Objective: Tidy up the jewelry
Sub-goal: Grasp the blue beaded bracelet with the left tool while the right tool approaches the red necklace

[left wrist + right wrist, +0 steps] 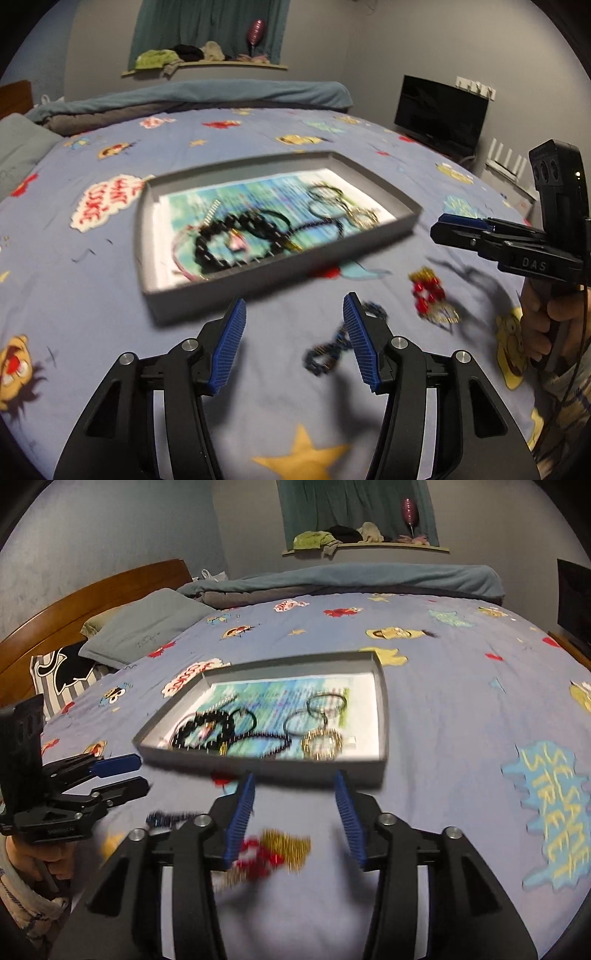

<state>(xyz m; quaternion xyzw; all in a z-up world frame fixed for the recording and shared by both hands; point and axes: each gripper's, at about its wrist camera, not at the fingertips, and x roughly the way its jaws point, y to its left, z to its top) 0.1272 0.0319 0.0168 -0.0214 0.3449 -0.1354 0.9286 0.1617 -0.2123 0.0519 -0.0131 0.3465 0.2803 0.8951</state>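
A grey shallow tray (258, 269) (382, 705) lies on the bed and holds black bead strings (229, 240) (207, 731), dark rings (325, 201) (327, 703) and a gold piece (321, 744). A dark blue bead bracelet (332, 350) (166, 819) lies on the sheet by my left gripper's right finger. A red and gold piece (430, 295) (273, 851) lies on the sheet between my right gripper's fingers. My left gripper (293, 343) (122, 771) is open and empty. My right gripper (295, 819) (448, 227) is open in its own view.
The blue cartoon bedsheet (110, 314) (461, 794) covers the bed. Pillows (144, 627) and a wooden headboard (92, 594) are at the far left. A folded blanket (199, 96) lies along the far edge. A dark screen (439, 110) stands at the right.
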